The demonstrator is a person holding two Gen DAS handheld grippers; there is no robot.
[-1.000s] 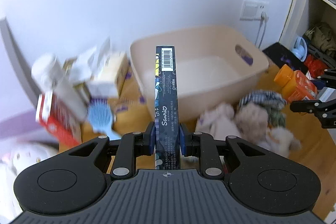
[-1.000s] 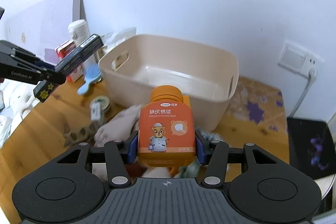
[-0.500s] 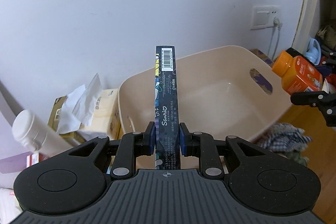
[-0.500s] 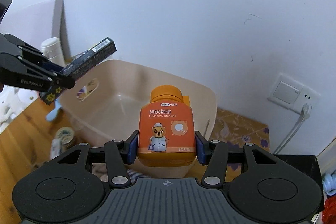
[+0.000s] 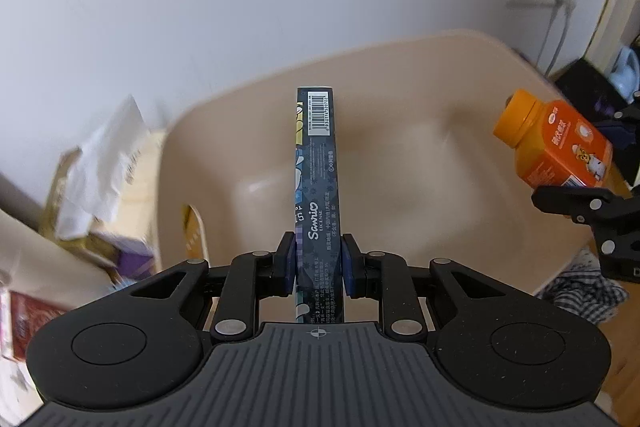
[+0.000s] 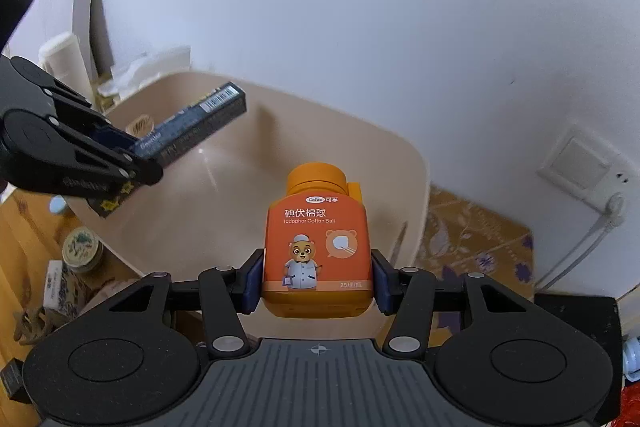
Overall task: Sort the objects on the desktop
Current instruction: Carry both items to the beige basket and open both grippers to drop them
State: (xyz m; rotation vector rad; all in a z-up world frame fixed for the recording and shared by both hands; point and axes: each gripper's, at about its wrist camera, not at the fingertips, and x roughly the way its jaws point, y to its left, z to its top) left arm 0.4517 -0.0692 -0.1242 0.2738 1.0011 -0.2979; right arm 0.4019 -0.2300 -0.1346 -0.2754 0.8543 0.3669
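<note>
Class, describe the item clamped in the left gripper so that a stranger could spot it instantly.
Find the big beige plastic tub against the white wall. Above its open interior, the left gripper clamps a long, thin dark-blue cardboard box. Unlike the squat orange cotton-ball bottle alongside, it is slim, with a white barcode at its tip.

The wooden worktop carries a beige plastic tub set near the wall, on a purple-flowered mat. Left of the tub lie a round tin, a small printed packet and a tissue box; a checked cloth lies to its right
</note>
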